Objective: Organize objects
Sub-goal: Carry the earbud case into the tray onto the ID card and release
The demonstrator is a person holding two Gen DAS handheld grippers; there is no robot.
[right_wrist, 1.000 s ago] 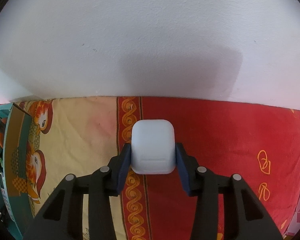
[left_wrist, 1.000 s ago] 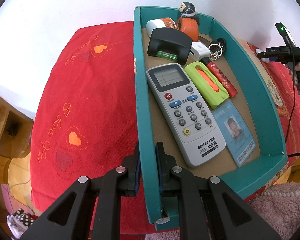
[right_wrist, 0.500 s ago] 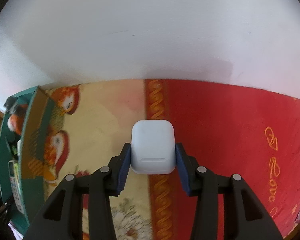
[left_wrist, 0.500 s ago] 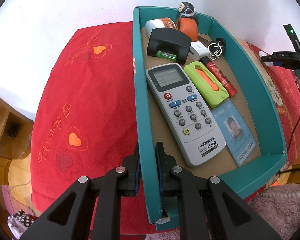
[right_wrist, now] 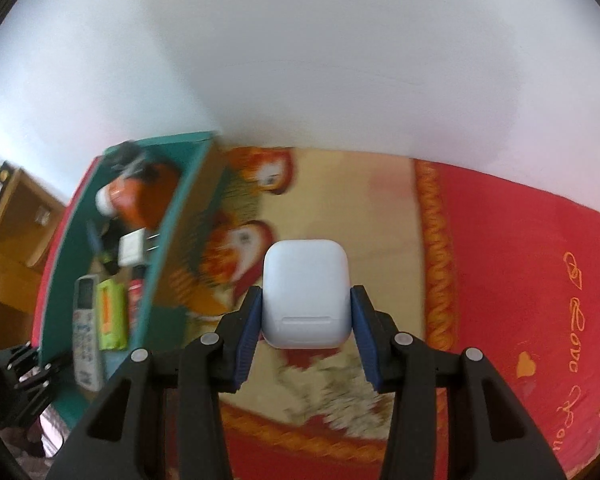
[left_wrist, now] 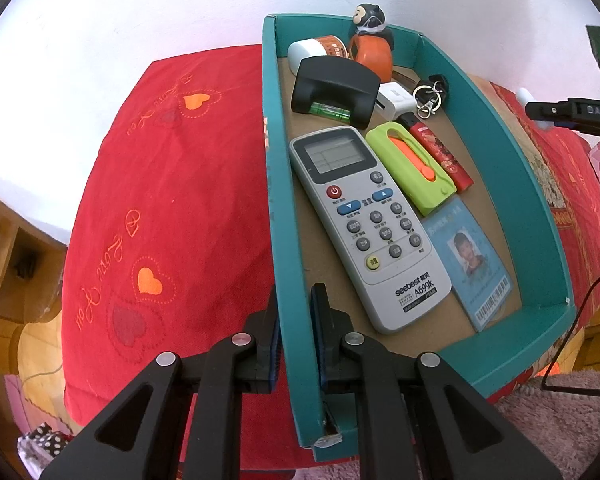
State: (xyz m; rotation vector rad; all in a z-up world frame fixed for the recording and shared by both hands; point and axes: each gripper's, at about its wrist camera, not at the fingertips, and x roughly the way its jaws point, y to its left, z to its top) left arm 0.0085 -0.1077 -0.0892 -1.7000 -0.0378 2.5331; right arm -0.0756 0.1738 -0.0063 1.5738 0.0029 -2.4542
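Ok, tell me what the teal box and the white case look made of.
Teal box: probably cardboard, matte teal facing; brown board floor and a frayed near corner show it.
White case: looks like smooth hard plastic, slightly glossy, with rounded corners and a lid seam.

Small white earbud case [right_wrist: 306,294] with rounded corners, lid seam facing the camera, clamped on both sides above the patterned bedspread. To its left, teal cardboard tray [left_wrist: 496,148] on the red bed cover, holding a grey remote [left_wrist: 364,220], green cutter [left_wrist: 412,168], red lighter [left_wrist: 444,152], ID card [left_wrist: 476,264], black holder [left_wrist: 334,88], white plug [left_wrist: 394,98], keyring [left_wrist: 430,94] and orange figurine [left_wrist: 370,46].
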